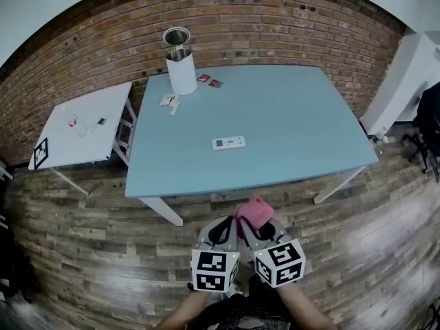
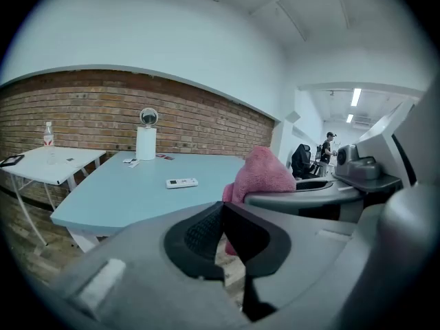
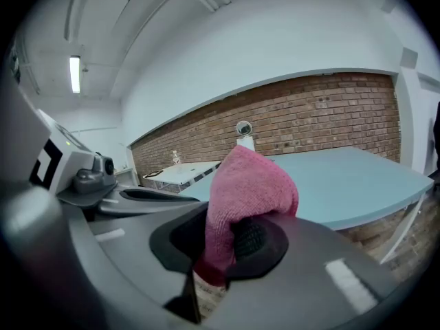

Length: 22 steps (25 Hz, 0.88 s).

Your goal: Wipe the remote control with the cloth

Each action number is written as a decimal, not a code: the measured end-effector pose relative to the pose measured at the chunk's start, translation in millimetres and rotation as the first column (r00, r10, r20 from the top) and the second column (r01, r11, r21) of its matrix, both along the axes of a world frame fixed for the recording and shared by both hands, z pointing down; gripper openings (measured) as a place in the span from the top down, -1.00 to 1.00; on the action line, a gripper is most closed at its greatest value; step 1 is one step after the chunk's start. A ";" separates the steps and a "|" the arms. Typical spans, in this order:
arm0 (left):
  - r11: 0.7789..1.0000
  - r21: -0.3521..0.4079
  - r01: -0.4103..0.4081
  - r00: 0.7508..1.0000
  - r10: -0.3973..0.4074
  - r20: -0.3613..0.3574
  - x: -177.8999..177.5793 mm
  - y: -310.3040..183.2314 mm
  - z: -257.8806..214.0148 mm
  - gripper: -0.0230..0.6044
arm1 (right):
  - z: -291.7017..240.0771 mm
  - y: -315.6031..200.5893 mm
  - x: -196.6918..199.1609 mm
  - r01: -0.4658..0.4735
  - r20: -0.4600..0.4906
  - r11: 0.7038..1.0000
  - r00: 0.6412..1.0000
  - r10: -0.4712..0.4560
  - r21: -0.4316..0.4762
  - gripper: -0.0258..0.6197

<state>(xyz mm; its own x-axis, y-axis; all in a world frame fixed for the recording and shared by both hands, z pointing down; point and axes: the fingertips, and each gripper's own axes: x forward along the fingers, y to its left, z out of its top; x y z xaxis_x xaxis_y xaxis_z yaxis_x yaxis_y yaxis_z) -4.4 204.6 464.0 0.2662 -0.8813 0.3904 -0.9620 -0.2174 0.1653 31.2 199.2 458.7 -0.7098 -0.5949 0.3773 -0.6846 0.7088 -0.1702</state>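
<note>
Two red bits (image 1: 215, 83) (small) lie beside white cylinder (image 1: 182, 71), beyond remote control (image 1: 228, 142).

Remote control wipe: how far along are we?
Done: the pink cloth is clamped in the right gripper. In hand: both grippers sit side by side over the floor, short of the blue table. Still to do: the remote control lies mid-table, untouched; the left gripper is shut and empty. No wiping has begun.

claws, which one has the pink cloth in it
The right claw: its jaws are shut on the pink cloth, which sticks up from them. The left claw is shut with nothing between its jaws.
</note>
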 end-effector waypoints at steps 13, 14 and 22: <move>1.000 -0.011 0.007 1.000 -0.007 0.022 -13.2 -51.7 7.8 0.92 | 11.2 -54.2 -13.6 0.010 0.021 1.000 1.000 -0.009 -0.023 0.72; 1.000 -0.012 0.012 1.000 -0.011 0.025 -15.6 -58.5 8.4 0.92 | 11.6 -61.4 -15.7 0.015 0.023 1.000 1.000 -0.014 -0.025 0.72; 0.998 -0.044 0.043 0.999 -0.041 0.035 -26.1 -121.1 16.6 0.92 | 16.3 -124.8 -25.7 0.056 0.033 0.997 0.998 -0.054 -0.057 0.72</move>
<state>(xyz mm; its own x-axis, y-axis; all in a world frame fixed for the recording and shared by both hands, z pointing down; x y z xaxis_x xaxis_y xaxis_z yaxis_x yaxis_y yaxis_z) -30.5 83.5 480.7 0.2151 -0.8731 0.4375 -0.9754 -0.1697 0.1409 5.5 74.4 475.0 -0.7528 -0.5326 0.3868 -0.6386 0.7333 -0.2332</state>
